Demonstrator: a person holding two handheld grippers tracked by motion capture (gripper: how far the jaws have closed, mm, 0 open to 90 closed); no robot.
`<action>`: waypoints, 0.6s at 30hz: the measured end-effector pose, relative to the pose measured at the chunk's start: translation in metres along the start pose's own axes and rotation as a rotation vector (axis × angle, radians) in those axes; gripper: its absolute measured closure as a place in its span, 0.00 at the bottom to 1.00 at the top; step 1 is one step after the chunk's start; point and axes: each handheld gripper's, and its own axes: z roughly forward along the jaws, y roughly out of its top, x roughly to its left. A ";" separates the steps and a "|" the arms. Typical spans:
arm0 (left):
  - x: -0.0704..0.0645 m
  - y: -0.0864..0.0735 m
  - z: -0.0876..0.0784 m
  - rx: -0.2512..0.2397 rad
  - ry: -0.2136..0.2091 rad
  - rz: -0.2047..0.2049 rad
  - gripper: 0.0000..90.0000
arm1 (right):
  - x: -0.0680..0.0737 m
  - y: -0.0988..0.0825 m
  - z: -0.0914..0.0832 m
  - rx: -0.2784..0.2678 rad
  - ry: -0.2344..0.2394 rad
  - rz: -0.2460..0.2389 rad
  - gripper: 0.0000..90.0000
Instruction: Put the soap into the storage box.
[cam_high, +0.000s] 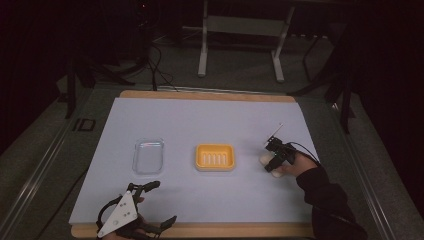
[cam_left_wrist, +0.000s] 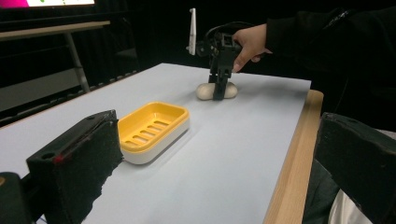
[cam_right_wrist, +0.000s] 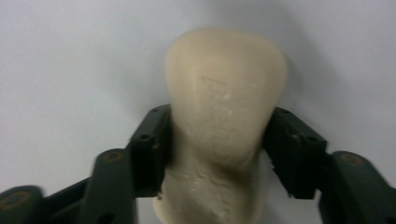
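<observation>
A cream soap bar (cam_high: 264, 159) (cam_right_wrist: 226, 88) lies on the white mat, right of centre. My right gripper (cam_high: 273, 163) (cam_right_wrist: 219, 140) points down over it, and both black pads press against the bar's sides. In the left gripper view the soap bar (cam_left_wrist: 202, 91) still rests on the mat under the right gripper (cam_left_wrist: 219, 92). A yellow soap dish (cam_high: 215, 156) (cam_left_wrist: 154, 122) sits empty in the middle. My left gripper (cam_high: 161, 202) (cam_left_wrist: 210, 163) rests at the near left edge, open, with nothing between its jaws.
A clear plastic tray (cam_high: 148, 155) lies left of the yellow dish. The white mat (cam_high: 200, 117) covers a wooden table whose near edge (cam_left_wrist: 292, 177) runs beside my left gripper. Metal stand legs (cam_high: 202, 55) rise on the floor beyond the table.
</observation>
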 end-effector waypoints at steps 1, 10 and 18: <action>0.000 0.000 0.000 -0.001 0.000 0.000 0.01 | 0.000 0.000 0.000 -0.001 -0.002 0.003 0.50; 0.000 0.000 0.000 0.006 0.000 0.002 0.01 | 0.004 0.002 -0.001 0.009 -0.016 0.008 0.55; 0.000 0.000 0.001 0.006 0.001 0.003 0.01 | 0.001 0.000 -0.008 0.001 -0.015 -0.041 0.56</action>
